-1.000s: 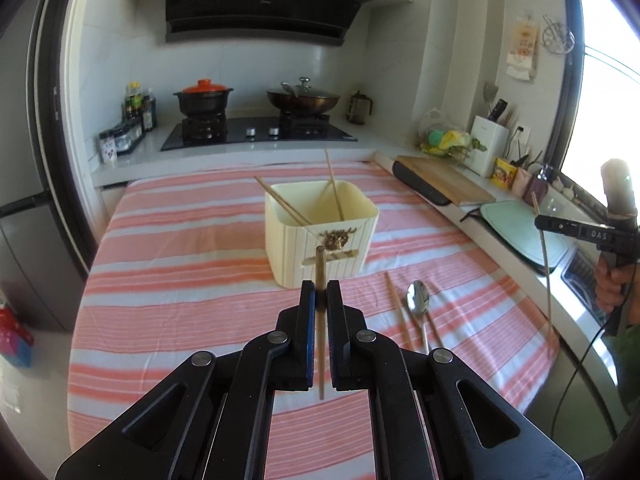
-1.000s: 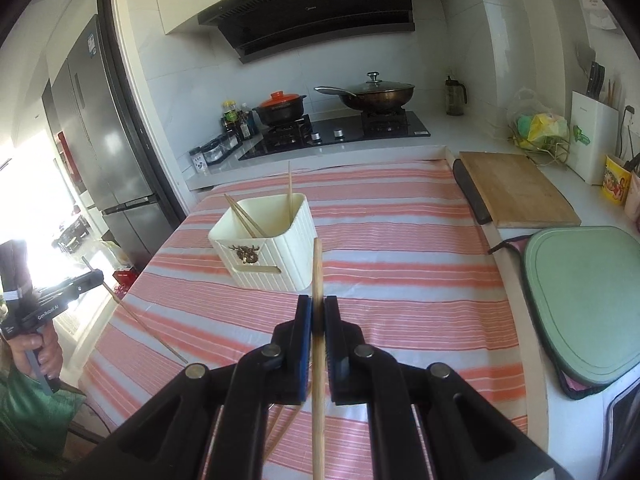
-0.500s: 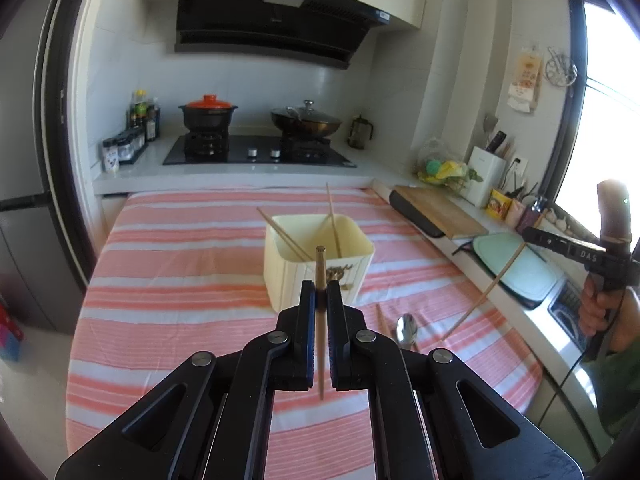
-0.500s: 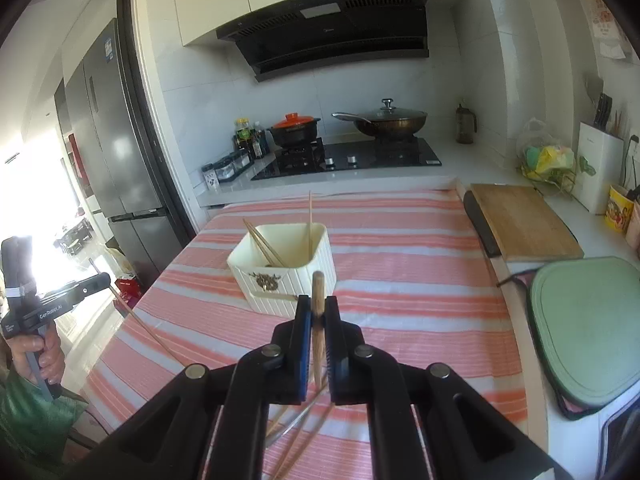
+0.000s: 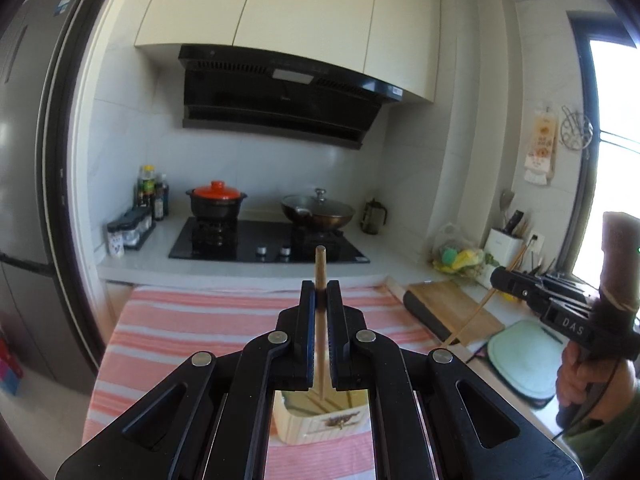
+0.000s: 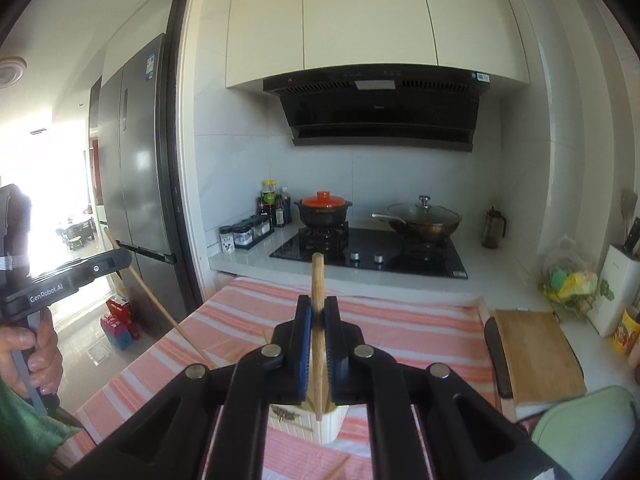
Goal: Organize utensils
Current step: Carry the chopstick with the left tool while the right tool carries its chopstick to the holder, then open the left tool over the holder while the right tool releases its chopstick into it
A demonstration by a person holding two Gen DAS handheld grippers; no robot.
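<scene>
While both grippers hang above the striped cloth (image 5: 192, 328), each is clamped on one chopstick. The left gripper (image 5: 320, 292) pinches its chopstick (image 5: 320, 264) upright, lower tip over the cream holder (image 5: 320, 420) on the cloth. The right gripper (image 6: 317, 308) pinches its chopstick (image 6: 318, 276) likewise, tip at the holder's (image 6: 320, 424) rim, where more sticks stand inside. Another stick's end (image 6: 338, 468) lies near the cloth's near edge. Beyond the far edge sits the stove (image 6: 372, 252).

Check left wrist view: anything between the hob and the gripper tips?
Only white counter edge and striped cloth between hob and left gripper, shut on its chopstick.
</scene>
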